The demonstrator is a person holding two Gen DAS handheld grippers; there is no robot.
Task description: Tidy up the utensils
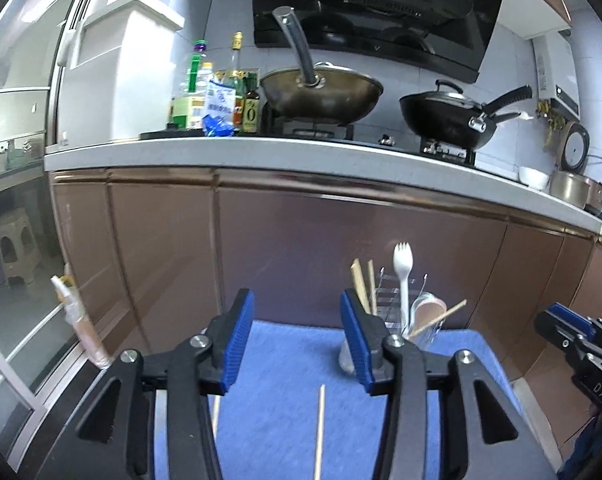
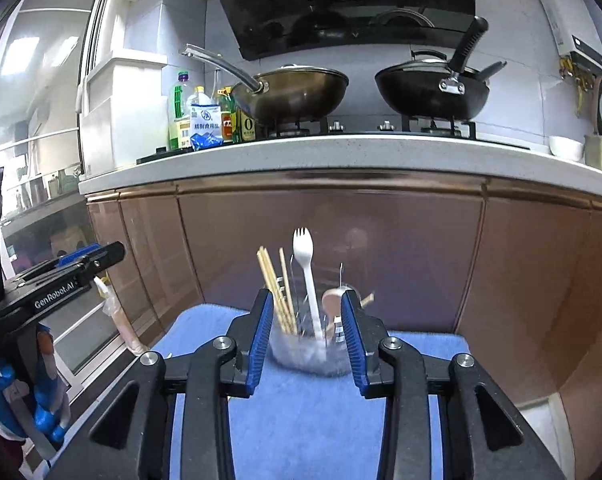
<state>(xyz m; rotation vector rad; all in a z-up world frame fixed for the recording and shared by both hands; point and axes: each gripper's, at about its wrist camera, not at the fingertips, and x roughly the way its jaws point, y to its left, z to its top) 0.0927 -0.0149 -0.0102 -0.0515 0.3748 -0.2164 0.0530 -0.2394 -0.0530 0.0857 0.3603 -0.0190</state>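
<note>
left gripper point(image 1: 297, 340) half open, empty | right gripper point(image 2: 307, 336) likewise | loose chopstick point(image 1: 320, 432) on blue mat point(image 1: 285, 420), holder point(image 2: 313, 352) ahead | risk: clipping it, probably toppling the spork point(image 2: 306, 256)

Each hand-held gripper is built the same way: the left hand-held gripper point(image 1: 297, 338) and the right hand-held gripper point(image 2: 306, 338) have matte black linkage arms with triangular cut-outs, round silver pivot screws at the joints, and two fingers faced with ribbed blue pads point(image 2: 261, 340). Seen from the side, the left unit carries white lettering reading "GenRobot.AI" on its black body, and the right one shows white letters "DAS" on its housing. Below the left unit, blue and white clothing point(image 2: 5, 396) with a touch of orange shows, though it is too blurred to make out further.
</note>
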